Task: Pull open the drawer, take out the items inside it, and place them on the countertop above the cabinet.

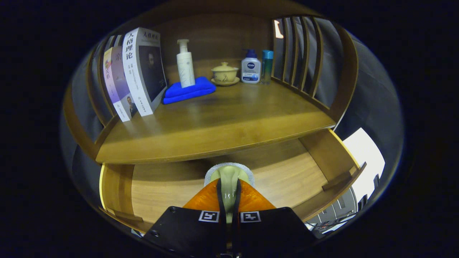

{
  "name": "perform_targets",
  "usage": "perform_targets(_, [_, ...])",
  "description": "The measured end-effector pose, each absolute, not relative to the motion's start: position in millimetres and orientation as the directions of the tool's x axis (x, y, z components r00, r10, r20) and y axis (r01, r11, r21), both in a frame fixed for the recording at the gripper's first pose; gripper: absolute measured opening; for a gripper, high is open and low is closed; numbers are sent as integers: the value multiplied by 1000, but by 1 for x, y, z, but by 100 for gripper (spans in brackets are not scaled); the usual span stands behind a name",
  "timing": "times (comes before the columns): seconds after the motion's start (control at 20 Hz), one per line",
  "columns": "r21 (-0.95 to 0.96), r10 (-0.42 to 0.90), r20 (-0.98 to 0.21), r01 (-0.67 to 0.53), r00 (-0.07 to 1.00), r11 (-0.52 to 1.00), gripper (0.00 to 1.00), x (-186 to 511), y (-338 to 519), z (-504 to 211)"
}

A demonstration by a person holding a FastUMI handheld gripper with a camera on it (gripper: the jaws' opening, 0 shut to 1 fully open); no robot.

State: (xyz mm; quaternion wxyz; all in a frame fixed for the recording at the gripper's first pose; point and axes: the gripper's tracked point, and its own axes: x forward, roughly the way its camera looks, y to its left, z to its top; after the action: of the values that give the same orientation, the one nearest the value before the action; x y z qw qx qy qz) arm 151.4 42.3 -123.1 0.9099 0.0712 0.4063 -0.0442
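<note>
The wooden drawer (287,175) stands pulled open below the countertop (222,118), and its bare floor shows on both sides of my fingers. My gripper (228,186) is shut on a pale green item with a grey sparkly rim (229,171). The item is held over the drawer's middle, just under the countertop's front edge. What exactly the item is I cannot tell, since the fingers cover its lower part.
On the countertop, books (141,71) lean at the left. A white pump bottle (185,64) stands on a folded blue cloth (188,91). Further right are a lidded tea bowl (225,73), a white bottle with blue cap (250,68) and a teal bottle (266,66). Slatted rails (304,57) bound the sides.
</note>
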Motion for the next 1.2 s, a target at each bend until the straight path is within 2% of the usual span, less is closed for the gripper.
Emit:
perform_targets(0.75, [179, -7, -633, 155, 774, 972, 7, 145, 28, -79])
perform_targets(1.2, [165, -6, -557, 118, 831, 979, 7, 178, 23, -41])
